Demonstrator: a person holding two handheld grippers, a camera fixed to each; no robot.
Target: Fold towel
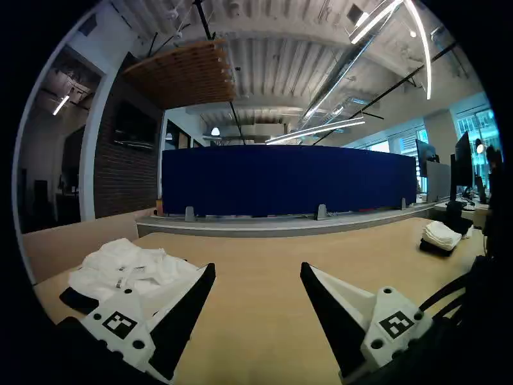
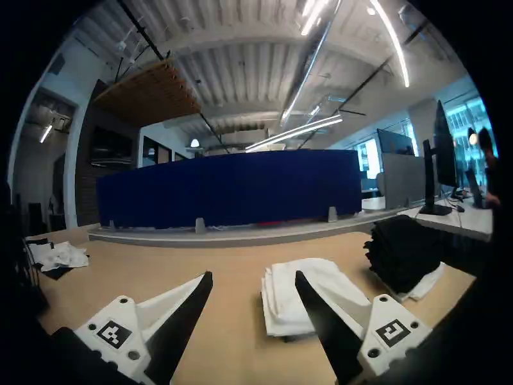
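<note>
A crumpled white towel [image 1: 128, 266] lies on the wooden table [image 1: 269, 269] at the left, with a dark cloth edge under it. My left gripper [image 1: 258, 273] is open just right of that heap, holding nothing. A folded white towel stack [image 2: 301, 292] rests on the table ahead in the right gripper view. My right gripper [image 2: 253, 282] hovers open in front of it, its right finger [image 2: 320, 314] overlapping the stack's front. The crumpled white towel [image 2: 59, 255] appears far left there. The folded stack [image 1: 441, 234] is also visible at the far right of the left gripper view.
A pile of black folded cloths [image 2: 404, 250] stands right of the white stack. A blue divider panel [image 1: 282, 179] runs along the table's back edge. Monitors [image 2: 442, 160] sit on a desk to the right. Bare wood lies between the two piles.
</note>
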